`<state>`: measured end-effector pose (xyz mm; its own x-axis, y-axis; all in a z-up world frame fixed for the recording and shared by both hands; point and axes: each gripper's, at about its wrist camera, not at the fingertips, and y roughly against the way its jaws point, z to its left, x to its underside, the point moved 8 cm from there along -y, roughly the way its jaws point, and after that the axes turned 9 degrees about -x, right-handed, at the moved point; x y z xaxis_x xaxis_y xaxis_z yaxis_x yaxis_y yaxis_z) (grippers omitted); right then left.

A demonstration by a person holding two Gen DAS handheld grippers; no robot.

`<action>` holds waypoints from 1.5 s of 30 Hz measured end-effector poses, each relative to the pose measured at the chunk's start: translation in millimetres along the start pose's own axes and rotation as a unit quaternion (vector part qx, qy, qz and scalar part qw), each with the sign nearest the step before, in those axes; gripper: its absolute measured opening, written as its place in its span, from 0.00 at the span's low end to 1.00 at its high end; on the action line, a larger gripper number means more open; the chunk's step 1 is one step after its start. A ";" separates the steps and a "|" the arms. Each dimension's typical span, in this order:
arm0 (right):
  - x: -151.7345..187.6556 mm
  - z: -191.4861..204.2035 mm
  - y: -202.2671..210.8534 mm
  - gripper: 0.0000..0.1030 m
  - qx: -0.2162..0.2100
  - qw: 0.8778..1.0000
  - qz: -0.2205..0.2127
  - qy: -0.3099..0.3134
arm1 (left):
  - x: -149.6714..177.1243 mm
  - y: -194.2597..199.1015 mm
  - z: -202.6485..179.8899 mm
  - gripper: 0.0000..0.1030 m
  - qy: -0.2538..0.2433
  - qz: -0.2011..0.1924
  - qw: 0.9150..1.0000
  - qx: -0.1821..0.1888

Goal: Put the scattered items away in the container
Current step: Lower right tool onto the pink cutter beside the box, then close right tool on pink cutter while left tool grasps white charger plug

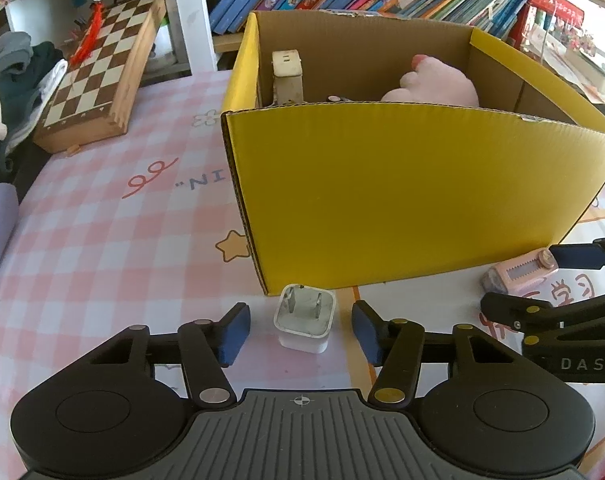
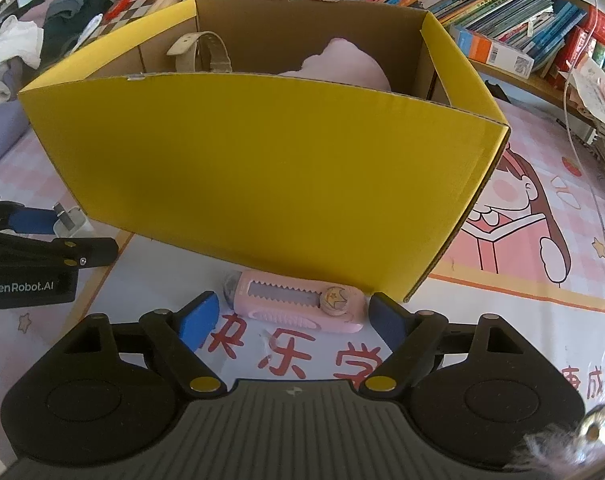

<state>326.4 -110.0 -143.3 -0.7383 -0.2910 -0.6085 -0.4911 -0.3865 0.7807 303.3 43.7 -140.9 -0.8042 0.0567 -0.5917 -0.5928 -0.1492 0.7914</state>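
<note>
Ahead of both of my grippers stands the largest thing here, an open yellow cardboard box (image 1: 402, 200) with plain brown inner walls. It sits on a table covered by a pink checked cloth (image 1: 102, 232) with cartoon prints. Inside the box I can already see a soft pink plush toy (image 2: 342, 66) and a beige watch strap (image 2: 200, 52), so part of the tidying looks done.

My right gripper (image 2: 292, 320) is spread wide and holds nothing. Between its blue pads (image 2: 198, 318), close in front of me, lies a pink plastic utility knife (image 2: 294, 306) on its side, just short of the box's near wall. Whether the pads touch it I cannot tell.

My left gripper (image 1: 300, 330) is also open and empty. A small white square wall charger (image 1: 305, 322) stands between its fingers, prongs upward, with a gap on either side, at the near corner of the box.

I judge the step in hand to be grasping these two last loose items. Next I would close each gripper on its item, lift above the box rim, carry forward over the opening and release.
</note>
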 end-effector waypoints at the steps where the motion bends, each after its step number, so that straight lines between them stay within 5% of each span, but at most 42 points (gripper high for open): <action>1: -0.3 -0.1 -0.3 0.81 0.002 1.000 -0.001 -0.002 | -0.3 -0.1 -0.4 0.51 -0.001 -0.001 1.000 0.002; 9: -2.1 -0.9 -1.1 0.76 0.014 1.000 -0.011 -0.015 | -0.5 1.0 -2.2 0.43 -0.005 -0.002 1.000 0.010; 14: -1.6 -0.8 0.9 0.73 0.011 1.000 -0.009 -0.014 | -0.6 2.4 0.1 0.26 -0.001 0.000 1.000 0.011; 45: 18.7 24.8 52.7 0.73 -0.044 0.998 -0.001 0.034 | 27.8 67.0 10.3 0.26 0.049 -0.038 0.998 0.033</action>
<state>275.2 -114.1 -110.0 -0.7029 -0.3486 -0.6200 -0.4466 -0.4621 0.7662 240.7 45.5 -102.8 -0.7501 -0.0319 -0.6605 -0.6566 -0.0825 0.7497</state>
